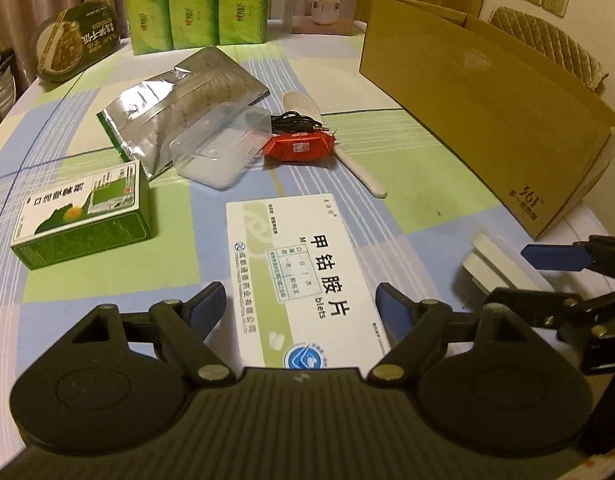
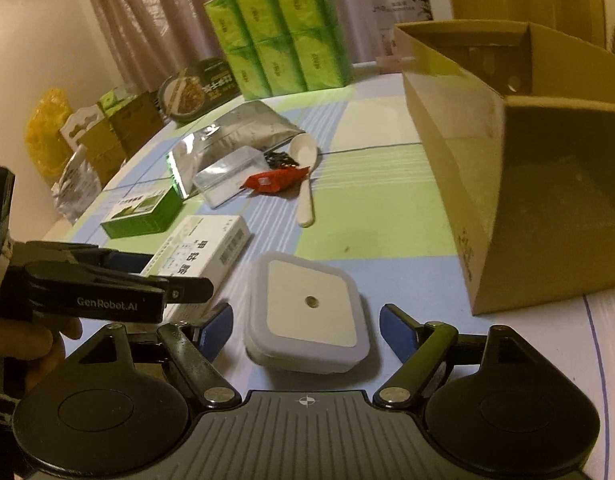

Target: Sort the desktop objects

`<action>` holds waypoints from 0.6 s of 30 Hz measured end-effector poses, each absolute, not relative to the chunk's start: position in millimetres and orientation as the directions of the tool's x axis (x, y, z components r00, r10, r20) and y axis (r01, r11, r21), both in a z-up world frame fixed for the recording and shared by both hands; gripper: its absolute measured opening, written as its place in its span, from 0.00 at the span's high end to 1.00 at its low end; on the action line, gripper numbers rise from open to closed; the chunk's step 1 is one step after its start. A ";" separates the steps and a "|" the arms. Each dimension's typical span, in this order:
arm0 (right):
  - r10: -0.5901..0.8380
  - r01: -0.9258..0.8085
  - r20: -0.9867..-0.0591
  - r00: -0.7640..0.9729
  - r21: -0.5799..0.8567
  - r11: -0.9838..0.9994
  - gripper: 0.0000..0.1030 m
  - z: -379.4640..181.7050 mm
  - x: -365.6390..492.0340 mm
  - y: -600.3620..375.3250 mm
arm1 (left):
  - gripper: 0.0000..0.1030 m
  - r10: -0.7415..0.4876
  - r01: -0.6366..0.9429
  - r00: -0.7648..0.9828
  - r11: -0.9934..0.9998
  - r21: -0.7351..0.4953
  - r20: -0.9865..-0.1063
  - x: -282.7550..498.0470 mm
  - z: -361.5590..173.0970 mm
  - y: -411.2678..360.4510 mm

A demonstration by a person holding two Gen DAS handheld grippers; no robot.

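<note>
Both jaws wide, nothing held: left hand-held gripper [image 1: 297,304] straddles pill box [image 1: 303,276] at lower centre, right hand-held gripper [image 2: 305,326] brackets night light [image 2: 307,312] on counter [image 2: 387,216]; best centre pads on flat sides before closing, then carton [image 2: 527,168].

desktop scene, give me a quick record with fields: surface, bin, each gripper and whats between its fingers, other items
surface: checked tablecloth, blue, green and white
bin: open cardboard box, at the right of the table
left gripper: open, straddling the white medicine box, pads not pressing it
right gripper: open, straddling the square white night light, pads clear of it
other items: green carton, silver foil pouch, clear plastic case, red packet, black cable, white spoon
</note>
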State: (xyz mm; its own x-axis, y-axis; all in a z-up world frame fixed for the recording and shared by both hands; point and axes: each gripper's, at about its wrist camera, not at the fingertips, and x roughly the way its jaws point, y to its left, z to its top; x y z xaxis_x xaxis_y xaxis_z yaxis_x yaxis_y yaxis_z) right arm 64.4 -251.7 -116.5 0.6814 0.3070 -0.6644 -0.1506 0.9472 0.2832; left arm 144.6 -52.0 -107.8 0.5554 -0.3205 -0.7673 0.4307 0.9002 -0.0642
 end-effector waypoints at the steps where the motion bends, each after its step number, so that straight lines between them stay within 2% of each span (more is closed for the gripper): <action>1: 0.309 -0.148 -0.662 0.683 0.289 0.946 0.25 -116.6 64.3 -253.1 | 0.26 -0.319 0.435 0.554 0.899 -0.060 -0.769 145.1 -108.7 -53.3; 8: 0.344 -0.134 -0.653 0.674 0.350 0.927 0.25 -118.2 66.6 -256.8 | 0.34 -0.320 0.454 0.547 0.890 -0.048 -0.773 138.1 -107.8 -53.9; 18: 0.342 -0.097 -0.663 0.666 0.377 0.921 0.26 -122.9 70.0 -262.5 | 0.31 -0.305 0.460 0.559 0.888 -0.018 -0.771 136.1 -107.8 -54.8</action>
